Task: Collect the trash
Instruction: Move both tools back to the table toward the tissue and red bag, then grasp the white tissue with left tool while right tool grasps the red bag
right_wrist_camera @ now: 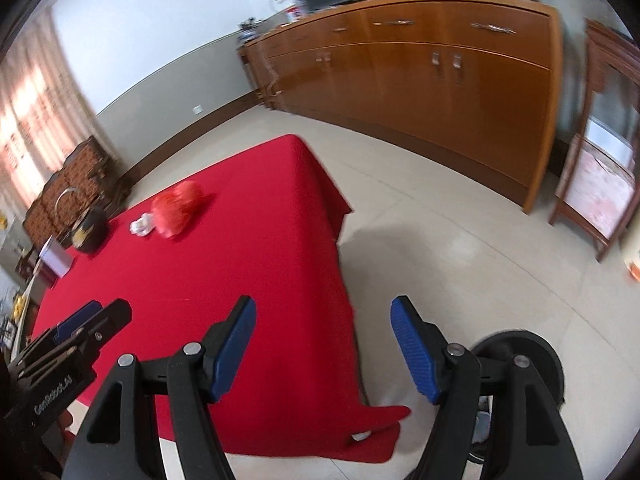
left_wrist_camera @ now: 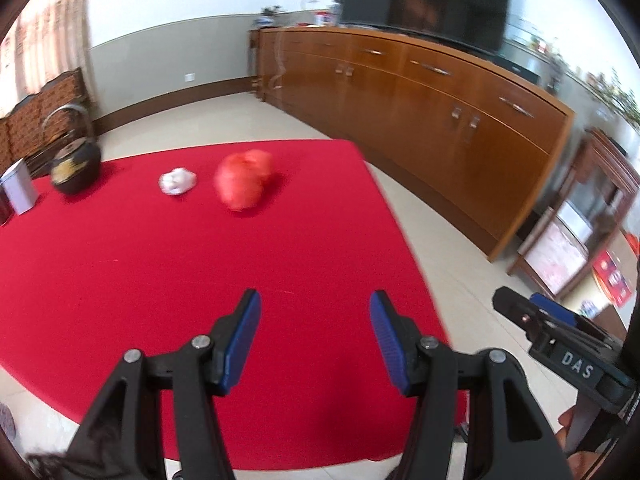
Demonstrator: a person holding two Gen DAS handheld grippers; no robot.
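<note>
Right, left gripper (left_wrist_camera: 314, 336) jaws spread wide, holding nothing, hovering over near edge of red table (left_wrist_camera: 160, 280). Right gripper (right_wrist_camera: 324, 344) likewise gaping, empty, hanging off table's right side above floor. Red crumpled bag (left_wrist_camera: 244, 179) sits at table's far end, white paper wad (left_wrist_camera: 178, 181) just beside it, apart; teapot (left_wrist_camera: 75, 170) further left.

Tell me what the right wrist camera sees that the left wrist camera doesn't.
Only the right wrist view shows a dark round bin on the floor by the table's near corner, and the tablecloth draping down. Only the left wrist view shows a red package on the floor. Both show the crumpled white paper, red plastic bag, black kettle, wooden sideboard, and both grippers open and empty.
</note>
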